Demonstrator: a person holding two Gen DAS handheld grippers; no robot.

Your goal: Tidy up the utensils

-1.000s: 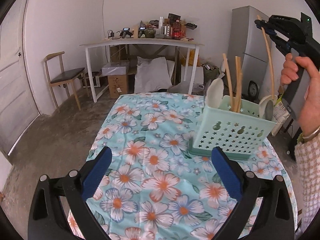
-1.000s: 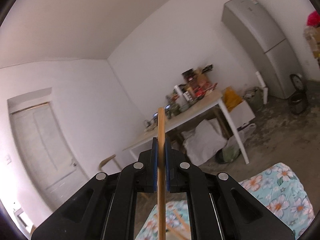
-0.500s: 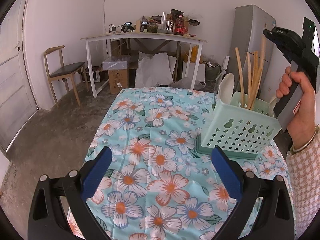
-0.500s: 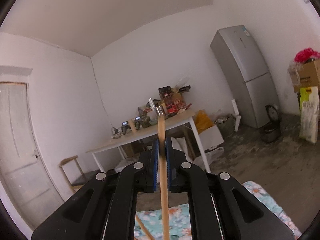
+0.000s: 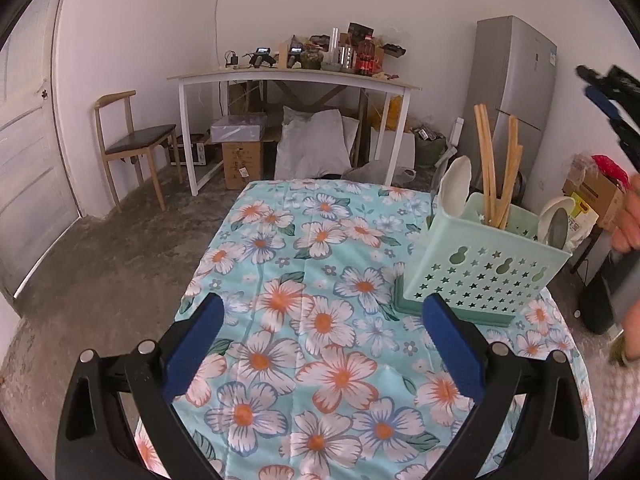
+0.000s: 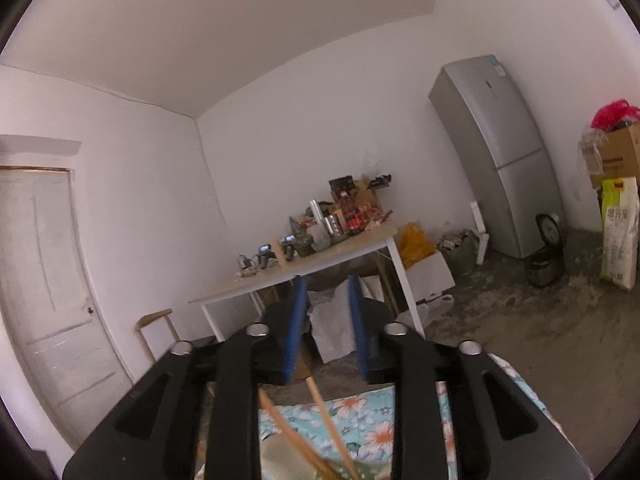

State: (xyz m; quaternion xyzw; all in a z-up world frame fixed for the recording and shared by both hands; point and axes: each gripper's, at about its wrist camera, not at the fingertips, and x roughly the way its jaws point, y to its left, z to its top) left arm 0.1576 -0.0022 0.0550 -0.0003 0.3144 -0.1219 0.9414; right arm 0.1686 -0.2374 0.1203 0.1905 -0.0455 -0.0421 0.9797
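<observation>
A mint-green perforated utensil caddy (image 5: 486, 266) stands on the right side of the flowered tablecloth (image 5: 320, 320). Several wooden chopsticks (image 5: 496, 164) stand upright in it, beside a white spoon (image 5: 454, 184) and a ladle (image 5: 556, 222) at its right corner. My left gripper (image 5: 320, 356) hangs open over the cloth, short of the caddy, with nothing between its blue pads. My right gripper (image 6: 326, 328) is above and to the right of the caddy; its jaws are opening and nothing is between them. Chopstick tops (image 6: 328, 424) show below it.
A white table (image 5: 296, 80) piled with bottles and gear stands against the far wall, boxes and a white sack under it. A wooden chair (image 5: 132, 144) is at the left, a grey fridge (image 5: 516, 92) at the right. A person's hand (image 5: 630, 216) holds the right gripper's handle.
The right gripper let go of the chopstick it held, which now stands in the caddy, and drew away to the right. The left gripper stayed put.
</observation>
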